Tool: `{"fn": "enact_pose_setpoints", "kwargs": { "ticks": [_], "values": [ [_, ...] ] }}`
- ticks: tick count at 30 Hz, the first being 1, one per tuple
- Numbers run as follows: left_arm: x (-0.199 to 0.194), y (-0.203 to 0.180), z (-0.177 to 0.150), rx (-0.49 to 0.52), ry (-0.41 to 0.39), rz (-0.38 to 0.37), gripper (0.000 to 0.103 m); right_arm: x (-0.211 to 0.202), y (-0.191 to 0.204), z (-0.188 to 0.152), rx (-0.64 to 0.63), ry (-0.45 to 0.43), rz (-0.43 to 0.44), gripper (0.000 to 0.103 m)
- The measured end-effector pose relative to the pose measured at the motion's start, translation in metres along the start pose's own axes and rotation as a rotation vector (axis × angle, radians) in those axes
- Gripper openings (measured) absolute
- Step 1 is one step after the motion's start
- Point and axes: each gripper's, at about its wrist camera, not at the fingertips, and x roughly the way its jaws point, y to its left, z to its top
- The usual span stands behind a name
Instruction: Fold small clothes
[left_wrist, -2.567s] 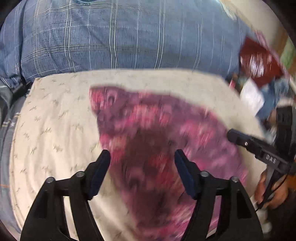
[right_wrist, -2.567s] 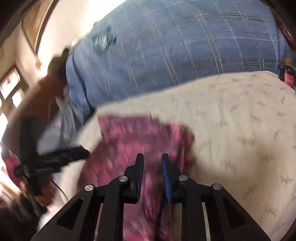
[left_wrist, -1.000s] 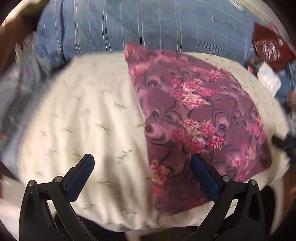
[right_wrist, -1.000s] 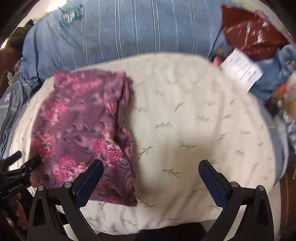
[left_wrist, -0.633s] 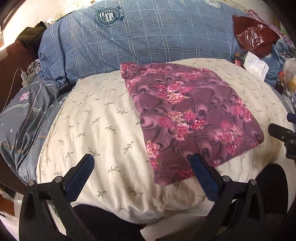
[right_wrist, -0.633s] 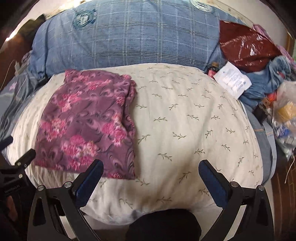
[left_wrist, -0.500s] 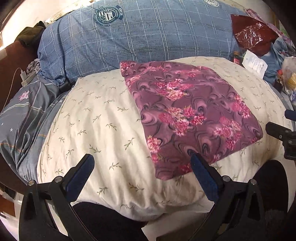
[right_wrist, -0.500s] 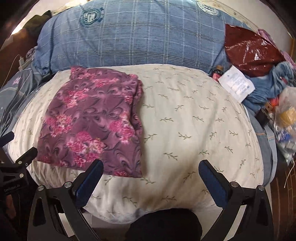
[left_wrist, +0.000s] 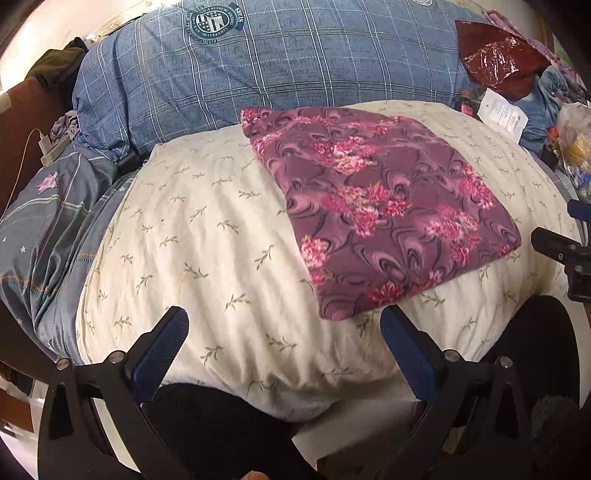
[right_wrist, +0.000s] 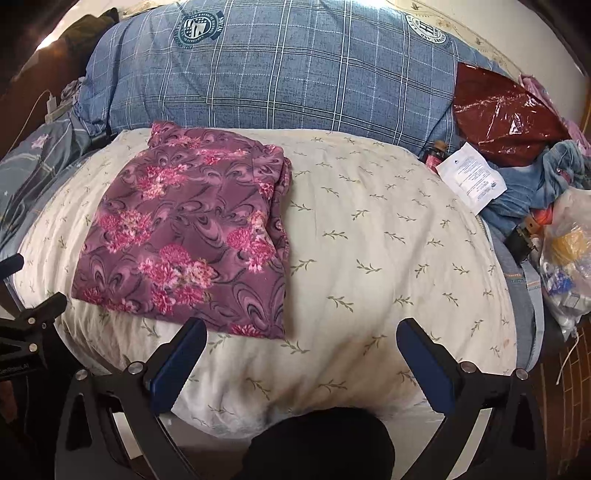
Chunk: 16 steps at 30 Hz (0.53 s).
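A purple garment with pink flowers (left_wrist: 376, 206) (right_wrist: 188, 236) lies folded into a flat rectangle on a cream pillow with a leaf print (left_wrist: 207, 243) (right_wrist: 380, 254). My left gripper (left_wrist: 284, 332) is wide open and held back at the pillow's near edge, apart from the garment. My right gripper (right_wrist: 303, 345) is also wide open at the near edge, to the right of the garment's corner, with nothing between its fingers. Each gripper shows at the side edge of the other's view: the right gripper (left_wrist: 565, 243) and the left gripper (right_wrist: 26, 314).
A blue plaid pillow (right_wrist: 280, 70) lies behind the cream one. A dark red plastic bag (right_wrist: 502, 110), a white paper label (right_wrist: 471, 179), blue cloth and a clear plastic bag (right_wrist: 569, 258) crowd the right. Grey bedding (left_wrist: 40, 236) and a charger cable are at left.
Both grippers let go of the garment, opened wide and drew back toward the pillow's near edge. The garment now lies still and flat; the last half second shows only a slight further pull-back.
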Motion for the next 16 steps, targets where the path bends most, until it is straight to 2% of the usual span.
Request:
{"fn": "enact_pose_setpoints", "kwargs": {
  "ticks": [9, 13, 16],
  "values": [
    [-0.004, -0.014, -0.005, 0.064, 0.009, -0.048, 0.103, -0.003, 0.005, -0.004, -0.033, -0.005, -0.023, 0.103],
    [-0.010, -0.017, -0.004, 0.049, 0.009, -0.094, 0.103, -0.001, 0.002, -0.005, -0.023, 0.003, -0.027, 0.103],
    [-0.012, -0.018, -0.004, 0.047, 0.007, -0.089, 0.103, -0.002, 0.000, -0.005, -0.014, 0.002, -0.029, 0.103]
  ]
}}
